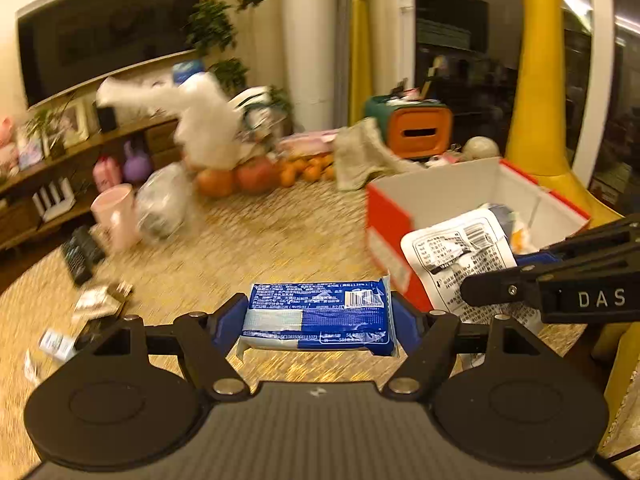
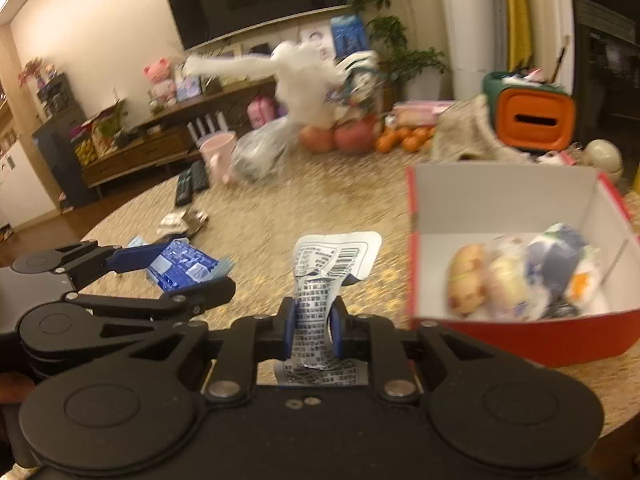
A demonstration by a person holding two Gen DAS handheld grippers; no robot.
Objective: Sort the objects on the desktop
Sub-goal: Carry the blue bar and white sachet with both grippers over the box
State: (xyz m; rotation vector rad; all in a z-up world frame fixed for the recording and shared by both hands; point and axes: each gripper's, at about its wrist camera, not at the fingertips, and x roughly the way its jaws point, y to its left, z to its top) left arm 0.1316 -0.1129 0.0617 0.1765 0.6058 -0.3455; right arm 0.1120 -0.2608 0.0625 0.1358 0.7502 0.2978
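Left wrist view: our left gripper (image 1: 320, 316) pinches a blue-and-white packet (image 1: 318, 316) across its short ends, the blue pads (image 1: 230, 320) pressed to either side so the flat pack hangs level above the table (image 1: 240, 240). We judge this end-on hold is chosen so the packet can drop flat once the fingers part. In the right wrist view, our right gripper (image 2: 312, 330) is pressed together on the lower part of a white printed sachet (image 2: 328, 276), crumpling it at the pinch while its barcoded top stands free above the fingers. Thin foil like that gives little to hold, so a tight grip low on the body looks sensible.

Both loads hang near the table's right side, just beside the red box (image 2: 520, 340), whose open top already holds several wrapped snacks (image 2: 520, 276). We take it the box is the sorting bin and both packets are bound for it; the sachet is the nearer, close to the box's left wall. Farther out, toward the table's left edge, small wrappers (image 1: 100, 300) and remote controls (image 2: 192, 182) lie loose. At the far edge stand a pink cup (image 1: 116, 212) and a plastic bag (image 1: 164, 204).
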